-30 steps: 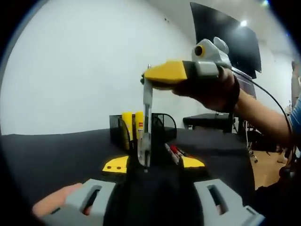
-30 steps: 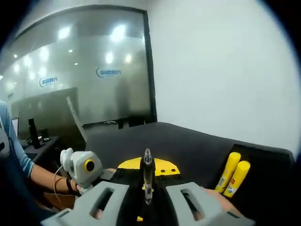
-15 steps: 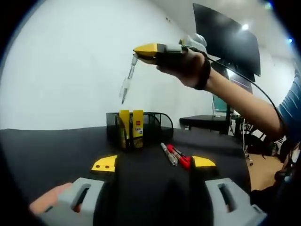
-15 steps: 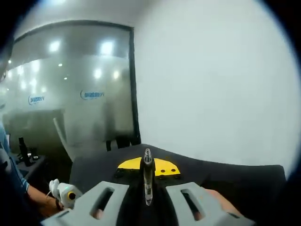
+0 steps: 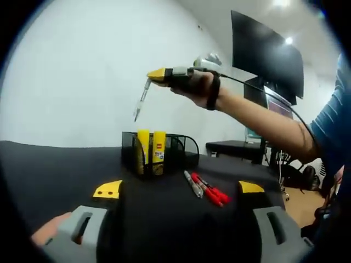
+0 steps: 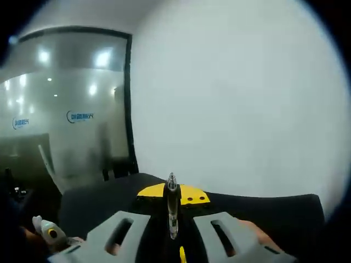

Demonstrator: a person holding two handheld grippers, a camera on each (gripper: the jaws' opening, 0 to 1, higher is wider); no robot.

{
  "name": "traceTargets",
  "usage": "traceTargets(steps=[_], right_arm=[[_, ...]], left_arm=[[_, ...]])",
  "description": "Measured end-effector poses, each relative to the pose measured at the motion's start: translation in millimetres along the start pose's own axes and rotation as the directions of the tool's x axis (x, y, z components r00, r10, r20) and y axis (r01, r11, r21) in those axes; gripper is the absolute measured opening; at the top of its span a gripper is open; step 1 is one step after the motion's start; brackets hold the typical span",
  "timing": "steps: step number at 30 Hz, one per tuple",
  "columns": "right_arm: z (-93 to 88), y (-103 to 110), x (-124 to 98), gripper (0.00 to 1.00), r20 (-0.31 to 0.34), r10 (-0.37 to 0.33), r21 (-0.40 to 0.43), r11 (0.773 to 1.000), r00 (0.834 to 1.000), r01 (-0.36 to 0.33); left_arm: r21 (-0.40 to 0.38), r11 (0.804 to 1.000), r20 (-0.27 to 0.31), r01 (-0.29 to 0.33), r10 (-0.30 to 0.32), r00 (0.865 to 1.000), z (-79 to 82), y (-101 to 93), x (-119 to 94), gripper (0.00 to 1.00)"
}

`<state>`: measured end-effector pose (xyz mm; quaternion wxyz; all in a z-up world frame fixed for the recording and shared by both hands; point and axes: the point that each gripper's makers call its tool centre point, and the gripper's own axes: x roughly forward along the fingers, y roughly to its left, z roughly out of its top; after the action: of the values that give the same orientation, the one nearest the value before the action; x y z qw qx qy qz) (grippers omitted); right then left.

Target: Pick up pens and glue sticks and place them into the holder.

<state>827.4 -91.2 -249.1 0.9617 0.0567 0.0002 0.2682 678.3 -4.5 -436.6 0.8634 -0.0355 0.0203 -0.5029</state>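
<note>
One pen (image 5: 141,101) hangs tip down from the right gripper (image 5: 157,74), pinched tight, near the top middle of the left gripper view. It looks clear and thin. It should come down slowly and straight into the black mesh holder (image 5: 174,152) in the middle, beside the two yellow glue sticks (image 5: 151,150). Red pens (image 5: 211,190) lie on the black table (image 5: 49,170). The left gripper (image 5: 178,189) is wide open and holds nothing.

black table (image 5: 49,164), wall monitor (image 5: 266,57), glass partition (image 6: 60,109)
</note>
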Motion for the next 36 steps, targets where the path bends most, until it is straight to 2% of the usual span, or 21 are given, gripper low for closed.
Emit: traceTargets(steps=[5,10,15,26,32,36], right_arm=[[-11.2,-20.1,15.0,0.05,-0.028,-0.042,-0.015,0.999,0.999,0.041],[-24.6,-34.1,26.3,0.05,-0.057,-0.071,-0.032,0.997,0.996,0.070],[-46.6,-42.7,36.6,0.05,-0.112,-0.096,-0.078,0.993,0.989,0.088],[-85.9,-48.0,52.1,0.05,-0.195,-0.088,-0.088,0.994,0.977,0.072],[-100.2,-52.4,55.1,0.05,-0.225,-0.094,-0.080,0.994,0.970,0.078],[-108.6,-52.2,60.1,0.05,-0.261,-0.105,-0.112,0.991,0.960,0.078]], left_arm=[[-0.011,1.000,0.022,0.016,-0.016,1.000,3.7,-2.4,0.6,0.87],[-0.020,1.000,0.020,0.021,-0.021,1.000,3.0,-3.0,1.5,0.91],[-0.018,0.999,0.016,0.028,-0.028,0.999,2.1,-4.4,2.4,0.94],[-0.016,0.999,0.008,0.035,-0.035,0.999,0.6,-5.1,2.7,0.96],[-0.011,0.999,0.002,0.040,-0.040,0.999,-0.3,-5.9,2.8,0.96],[-0.001,0.999,-0.007,0.039,-0.039,0.999,-1.8,-5.4,3.1,0.95]])
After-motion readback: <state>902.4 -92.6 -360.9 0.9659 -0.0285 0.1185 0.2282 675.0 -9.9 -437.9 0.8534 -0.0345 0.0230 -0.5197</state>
